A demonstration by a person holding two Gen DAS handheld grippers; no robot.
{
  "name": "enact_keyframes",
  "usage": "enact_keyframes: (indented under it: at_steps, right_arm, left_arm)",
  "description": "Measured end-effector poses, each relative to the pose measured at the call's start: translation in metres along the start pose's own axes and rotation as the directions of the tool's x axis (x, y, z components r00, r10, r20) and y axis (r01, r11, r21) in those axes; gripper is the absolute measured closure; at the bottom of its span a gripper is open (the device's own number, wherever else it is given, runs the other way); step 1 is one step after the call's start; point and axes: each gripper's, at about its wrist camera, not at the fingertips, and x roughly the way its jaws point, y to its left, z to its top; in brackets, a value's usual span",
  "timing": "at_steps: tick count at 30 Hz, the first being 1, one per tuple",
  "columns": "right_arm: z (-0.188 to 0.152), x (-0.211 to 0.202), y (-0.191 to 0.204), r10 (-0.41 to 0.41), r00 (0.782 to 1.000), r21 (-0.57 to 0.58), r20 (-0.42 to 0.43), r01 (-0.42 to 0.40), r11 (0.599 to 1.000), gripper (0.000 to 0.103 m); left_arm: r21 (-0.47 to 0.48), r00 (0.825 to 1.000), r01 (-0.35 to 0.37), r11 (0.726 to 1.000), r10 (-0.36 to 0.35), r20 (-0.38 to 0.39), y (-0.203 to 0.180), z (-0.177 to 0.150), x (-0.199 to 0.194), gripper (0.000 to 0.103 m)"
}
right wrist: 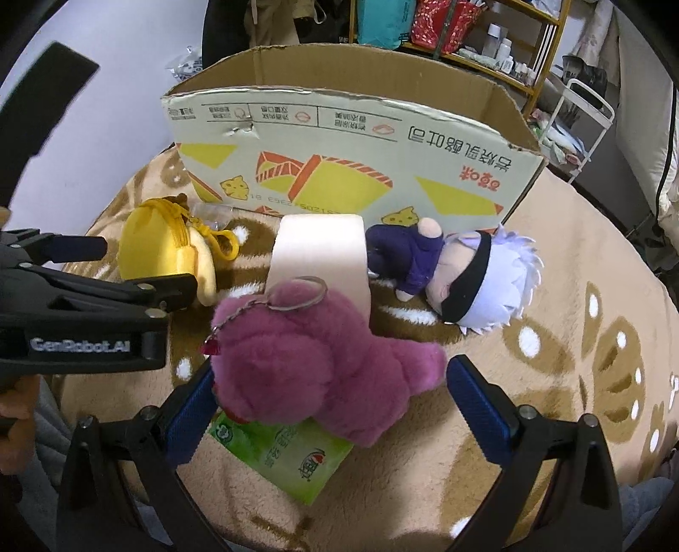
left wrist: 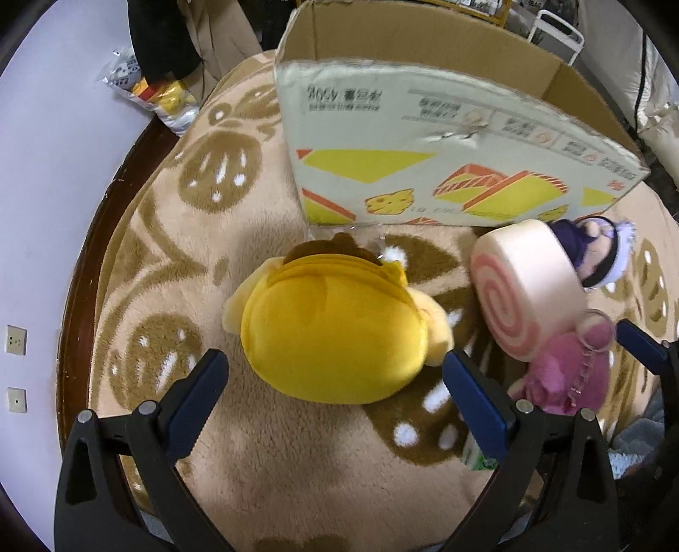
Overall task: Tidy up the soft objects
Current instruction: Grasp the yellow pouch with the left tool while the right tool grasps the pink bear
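- The soft things lie on a beige blanket (right wrist: 573, 263) with brown patterns, in front of an open cardboard box (right wrist: 339, 140) whose printed wall stands upright behind them.
- Open blanket shows to the right of the toys in the right wrist view and to the left of the yellow plush (left wrist: 335, 331) in the left wrist view; a dark rim and pale floor edge the blanket on the left.
- The left claw (left wrist: 335, 395) has its blue pads apart, hovering just short of the yellow plush, holding nothing.
- The right claw (right wrist: 326, 407) is spread wide on either side of the purple bear (right wrist: 305, 361); its left pad seems to touch the fur, the right pad stands clear.
- The purple bear lies partly on a green tissue pack (right wrist: 288, 458), with a key ring and chain at its head.
- A pink swirl roll cushion (left wrist: 526, 288) stands just behind the bear, between the yellow plush and a white-haired doll (right wrist: 462, 280) lying on its side.
- The yellow plush carries a yellow clip and lies near the box's left corner.
- Shelves (right wrist: 488, 38) with bottles and a white wire rack stand beyond the box; the box's inside is hidden by its wall.
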Motion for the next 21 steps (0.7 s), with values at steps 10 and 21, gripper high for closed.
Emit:
enact_keyframes:
  at_steps: [10,21]
  right_arm:
    - [0.003,0.003,0.015,-0.017,1.0,-0.049,0.016,0.017,0.999,0.009]
    - [0.005,-0.01,0.014,0.031,0.997,-0.05,0.065,-0.027,0.998,0.036]
  left_arm:
    - [-0.09,0.999,0.032,0.995,-0.034,-0.024,0.015,0.006,0.023,0.004]
    - [-0.074,0.999,0.007,0.997,-0.004,0.032,0.012,0.001,0.01,0.024]
